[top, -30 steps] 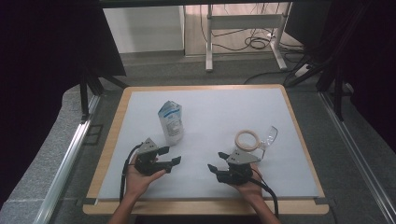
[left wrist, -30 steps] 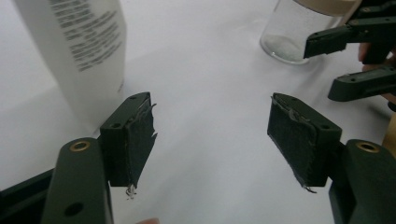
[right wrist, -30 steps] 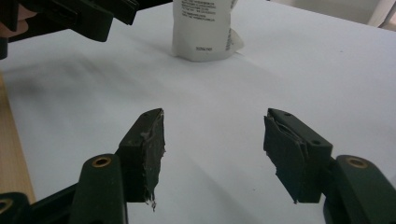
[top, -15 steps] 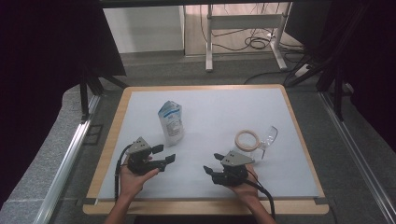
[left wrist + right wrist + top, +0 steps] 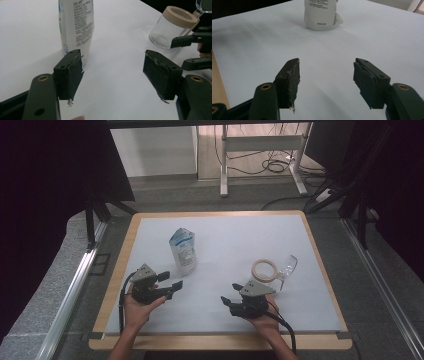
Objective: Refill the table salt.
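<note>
The white pouch [image 5: 183, 251] stands upright on the pale mat [image 5: 225, 240], left of the middle, just beyond the left gripper [image 5: 172, 285]; it looks like a soft refill pack with a folded top and a blue patch near the spout, probably part full, so I judge it light to middling, yielding under pressure and a little slick on its film; a hold across the lower body, where the contents give it firmness, should serve better than the thin upper fold, which would likely crumple; squeezing hard may tip it or force liquid upward. The clear jar [image 5: 266, 274] with its tan ring-shaped rim sits near the right gripper [image 5: 226, 301], a clear stemmed glass [image 5: 287, 268] lying touching it; both seem rigid, smooth and breakable, best taken around the jar's wall below the rim. Both grippers hover low over the mat with jaws standing wide and nothing between them. The pouch carries dense small print on its back, too fine to read; in the right gripper view a short code is printed near its base, which I cannot make out with certainty.
</note>
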`<control>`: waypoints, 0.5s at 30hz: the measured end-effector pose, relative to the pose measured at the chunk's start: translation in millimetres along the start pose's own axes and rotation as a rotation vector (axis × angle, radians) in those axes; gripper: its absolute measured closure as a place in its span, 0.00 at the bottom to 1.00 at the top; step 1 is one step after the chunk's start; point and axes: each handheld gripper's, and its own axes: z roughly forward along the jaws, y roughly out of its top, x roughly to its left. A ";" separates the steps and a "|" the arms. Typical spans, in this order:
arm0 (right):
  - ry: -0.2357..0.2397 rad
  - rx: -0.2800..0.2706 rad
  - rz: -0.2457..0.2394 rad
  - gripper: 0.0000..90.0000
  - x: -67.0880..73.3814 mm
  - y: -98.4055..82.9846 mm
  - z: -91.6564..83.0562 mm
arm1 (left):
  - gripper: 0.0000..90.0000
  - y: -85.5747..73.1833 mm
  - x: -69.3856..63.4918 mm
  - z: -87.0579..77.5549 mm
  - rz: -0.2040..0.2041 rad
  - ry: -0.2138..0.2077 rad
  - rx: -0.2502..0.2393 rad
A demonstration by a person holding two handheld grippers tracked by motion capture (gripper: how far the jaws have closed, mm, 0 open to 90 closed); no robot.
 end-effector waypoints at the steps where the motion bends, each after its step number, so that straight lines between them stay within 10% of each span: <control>1: -0.002 0.000 -0.002 0.43 0.4 0.6 -0.4 | 0.35 1.4 1.8 -0.5 -0.003 0.002 -0.003; 15: -0.011 -0.014 -0.005 0.43 -1.8 3.2 -5.9 | 0.35 23.5 26.7 13.1 -0.010 0.069 -0.007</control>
